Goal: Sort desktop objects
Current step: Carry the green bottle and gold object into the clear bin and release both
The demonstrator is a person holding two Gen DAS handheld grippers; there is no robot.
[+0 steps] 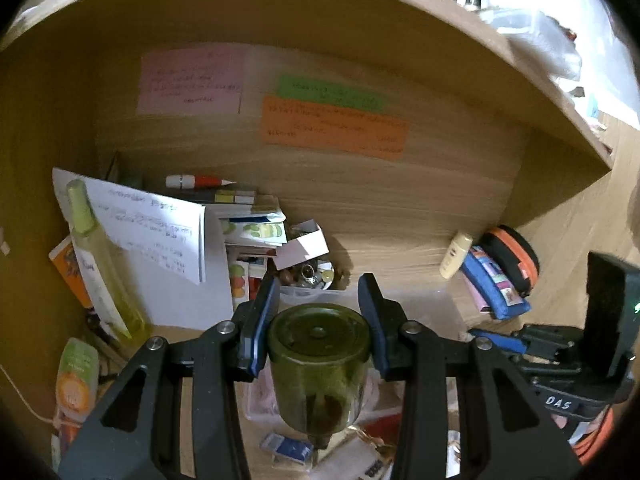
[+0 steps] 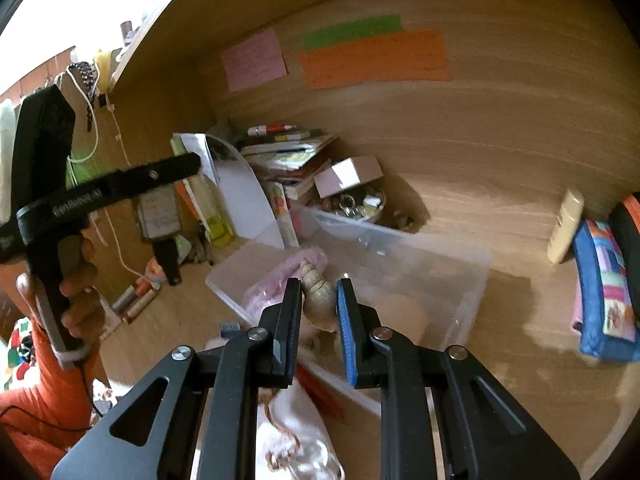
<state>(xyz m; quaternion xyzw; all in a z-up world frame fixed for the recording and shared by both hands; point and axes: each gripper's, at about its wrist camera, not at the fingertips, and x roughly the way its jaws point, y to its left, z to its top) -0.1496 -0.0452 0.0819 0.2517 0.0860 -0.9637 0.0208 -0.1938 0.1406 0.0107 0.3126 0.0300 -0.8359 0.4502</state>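
My left gripper (image 1: 318, 300) is shut on a dark green glass jar (image 1: 319, 364), held upside down with its base toward the camera, above the desk clutter. My right gripper (image 2: 319, 292) is shut on a beige spiral seashell (image 2: 318, 294) and holds it over a clear plastic bin (image 2: 400, 264) that has something pink (image 2: 280, 276) in it. The left gripper's body (image 2: 60, 196) shows at the left of the right wrist view. The right gripper's body (image 1: 576, 356) shows at the lower right of the left wrist view.
A wooden desk nook with sticky notes (image 1: 332, 126) on its back wall. Books and papers (image 1: 160, 228), a yellow-green bottle (image 1: 100, 256) and a dish of trinkets (image 1: 312, 274) sit at the back left. A cream tube (image 2: 566, 224), a blue pouch (image 2: 604, 296) and an orange-black case (image 1: 514, 258) lie at the right.
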